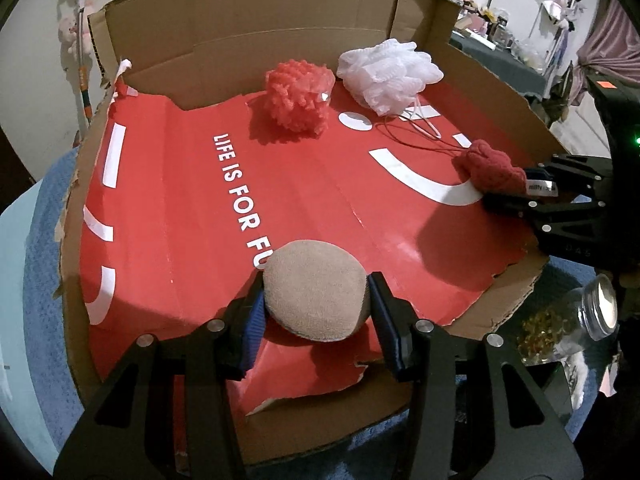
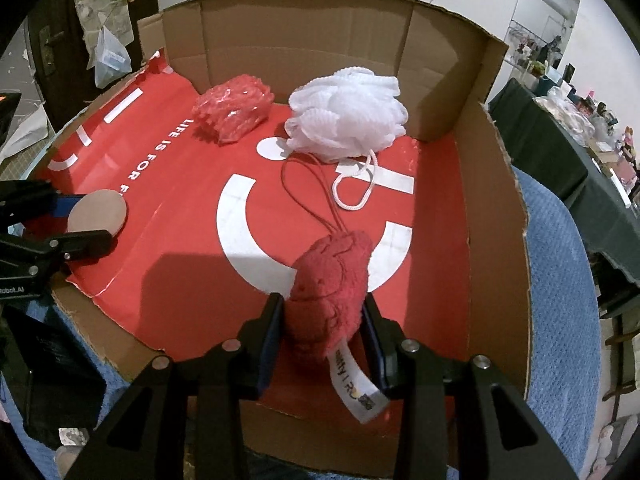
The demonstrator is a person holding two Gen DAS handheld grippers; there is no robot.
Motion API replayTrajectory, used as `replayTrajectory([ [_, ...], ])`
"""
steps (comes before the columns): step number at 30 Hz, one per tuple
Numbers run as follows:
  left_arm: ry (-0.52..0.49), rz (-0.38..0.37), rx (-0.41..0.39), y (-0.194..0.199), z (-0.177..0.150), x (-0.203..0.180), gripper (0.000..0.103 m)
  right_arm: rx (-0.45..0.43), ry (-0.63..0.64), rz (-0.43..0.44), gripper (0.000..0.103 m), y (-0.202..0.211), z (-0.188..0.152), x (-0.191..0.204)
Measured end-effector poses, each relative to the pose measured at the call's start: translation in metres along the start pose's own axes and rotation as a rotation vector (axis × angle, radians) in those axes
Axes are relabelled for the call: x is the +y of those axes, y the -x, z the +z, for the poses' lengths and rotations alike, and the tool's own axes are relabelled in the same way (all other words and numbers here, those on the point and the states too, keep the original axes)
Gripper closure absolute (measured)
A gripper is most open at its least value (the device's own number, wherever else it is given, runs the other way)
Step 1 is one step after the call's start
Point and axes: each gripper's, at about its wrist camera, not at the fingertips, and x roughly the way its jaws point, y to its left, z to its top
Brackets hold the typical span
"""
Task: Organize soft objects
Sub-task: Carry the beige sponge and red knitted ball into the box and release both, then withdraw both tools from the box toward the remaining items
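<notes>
We've got the tan puff (image 1: 316,292) pinched edge-on in our left gripper (image 1: 318,322), the red plush (image 2: 330,288) clamped mid-body in our right gripper (image 2: 325,340), both low over the red-lined box (image 1: 500,80). Light, squashy stuff, so gentle squeezes hold.

I see open red floor (image 2: 168,216) mid-box; coral pouf (image 1: 298,96) and white pouf (image 1: 386,74) crowd the back wall (image 1: 280,40).
</notes>
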Motion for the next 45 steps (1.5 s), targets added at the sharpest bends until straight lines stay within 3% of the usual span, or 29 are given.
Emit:
replayTrajectory([
  [5, -0.002, 0.006, -0.002, 0.001, 0.000, -0.002, 0.050, 0.005, 0.014, -0.011, 0.061, 0.000, 0.002, 0.003],
  [9, -0.009, 0.019, -0.020, 0.003, 0.001, -0.004, 0.036, 0.006, 0.006, -0.001, 0.060, 0.001, 0.003, 0.002],
  [23, -0.023, 0.027, -0.122, 0.041, 0.003, -0.017, 0.024, -0.040, -0.009, 0.035, 0.033, 0.030, -0.001, 0.009],
  [25, -0.028, 0.027, -0.145, 0.049, 0.002, -0.021, 0.022, -0.062, -0.006, 0.012, 0.025, 0.038, -0.002, 0.011],
  [30, -0.037, 0.049, -0.206, 0.069, -0.001, -0.030, 0.018, -0.105, -0.013, -0.003, 0.023, 0.060, -0.002, 0.010],
  [33, -0.031, 0.053, -0.245, 0.081, -0.002, -0.034, 0.012, -0.141, -0.012, -0.018, 0.018, 0.076, -0.003, 0.011],
  [45, 0.004, 0.065, -0.430, 0.144, -0.020, -0.052, 0.005, -0.346, -0.045, -0.051, 0.000, 0.156, -0.022, 0.019],
])
